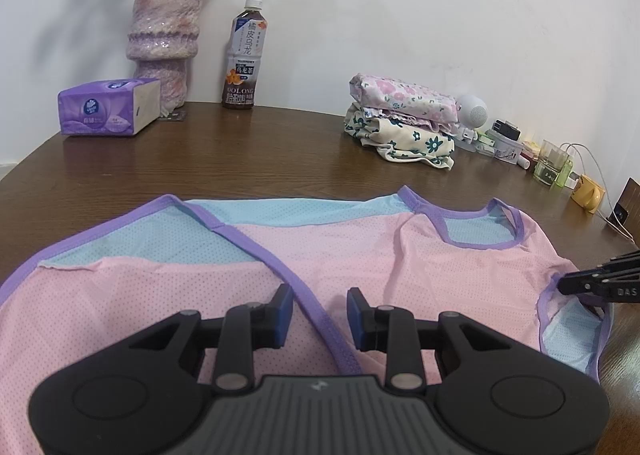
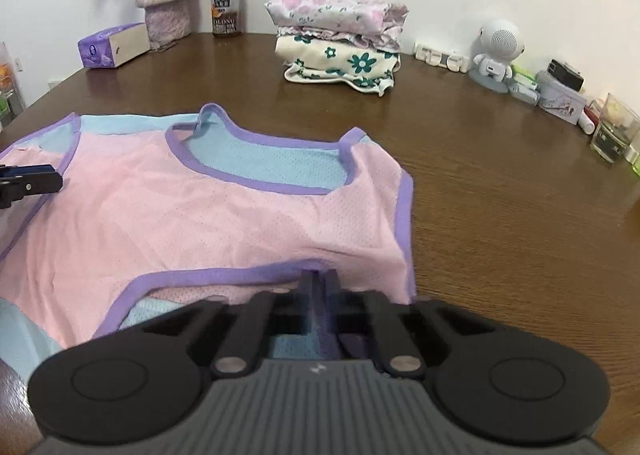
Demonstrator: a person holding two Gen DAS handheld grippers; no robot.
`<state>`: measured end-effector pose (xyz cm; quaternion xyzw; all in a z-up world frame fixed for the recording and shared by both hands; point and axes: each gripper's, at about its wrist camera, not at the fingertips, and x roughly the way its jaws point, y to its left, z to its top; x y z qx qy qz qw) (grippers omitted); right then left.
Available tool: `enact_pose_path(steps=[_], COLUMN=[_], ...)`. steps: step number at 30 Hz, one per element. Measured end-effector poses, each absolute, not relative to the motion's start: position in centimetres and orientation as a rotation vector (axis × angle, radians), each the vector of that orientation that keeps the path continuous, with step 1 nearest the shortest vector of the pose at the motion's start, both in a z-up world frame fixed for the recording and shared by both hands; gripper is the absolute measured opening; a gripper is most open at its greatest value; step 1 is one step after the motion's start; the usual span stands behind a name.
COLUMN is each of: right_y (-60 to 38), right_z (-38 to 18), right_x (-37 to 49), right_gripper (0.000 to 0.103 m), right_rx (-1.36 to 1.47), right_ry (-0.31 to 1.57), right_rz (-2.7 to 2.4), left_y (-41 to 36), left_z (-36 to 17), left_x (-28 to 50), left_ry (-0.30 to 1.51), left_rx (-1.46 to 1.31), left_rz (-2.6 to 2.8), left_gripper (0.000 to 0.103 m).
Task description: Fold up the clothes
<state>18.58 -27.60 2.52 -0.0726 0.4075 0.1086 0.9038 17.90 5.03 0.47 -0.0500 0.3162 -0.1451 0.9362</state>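
My own closed right gripper (image 2: pixel 319 281) blurs and hides the purple hem (image 2: pixel 224 275) it pinches. The pink top (image 1: pixel 360 255) runs off the left-wrist picture's left edge.

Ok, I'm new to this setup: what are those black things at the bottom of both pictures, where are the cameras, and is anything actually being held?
Each black thing is a hand-held two-finger gripper; a person carries one in each hand, and a wide-angle camera on it looks along its fingers.

The left wrist view shows the left gripper. It is open, with a purple-trimmed edge of the pink and blue top running between its fingers, not pinched.

The right wrist view shows the right gripper shut on the purple trim at the near edge of the same top. It also pokes into the left view at the right edge.

The top lies spread on a brown table. Further back: a stack of folded floral clothes, a tea bottle, a tissue pack, a vase and small clutter by the wall.
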Motion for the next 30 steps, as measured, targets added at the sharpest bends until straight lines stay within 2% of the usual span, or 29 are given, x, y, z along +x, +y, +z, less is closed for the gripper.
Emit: enact_pose_path(steps=[5, 17, 21, 23, 25, 30], right_y=[-28.3, -28.6, -29.0, -28.8, -28.5, -27.9], right_z=[3.0, 4.9, 4.0, 3.7, 3.6, 3.2], right_x=[17.4, 15.7, 16.3, 16.2, 15.7, 16.2], right_gripper=[0.005, 0.005, 0.005, 0.012, 0.030, 0.028], right_rx=[-0.191, -0.208, -0.247, -0.239, -0.234, -0.248], right_ry=[0.869, 0.783, 0.823, 0.833, 0.812, 0.795], right_rz=[0.257, 0.263, 0.220, 0.234, 0.255, 0.235], left_y=[5.1, 5.0, 5.0, 4.9, 4.9, 4.9], left_z=[0.5, 0.5, 0.5, 0.5, 0.5, 0.5], left_x=[18.0, 17.9, 17.8, 17.8, 17.8, 17.7], left_ry=[0.647, 0.648, 0.647, 0.647, 0.647, 0.647], left_rx=[-0.107, -0.106, -0.107, -0.106, -0.105, -0.108], left_rz=[-0.298, -0.297, -0.297, -0.297, -0.297, -0.298], left_gripper=[0.028, 0.028, 0.028, 0.028, 0.028, 0.028])
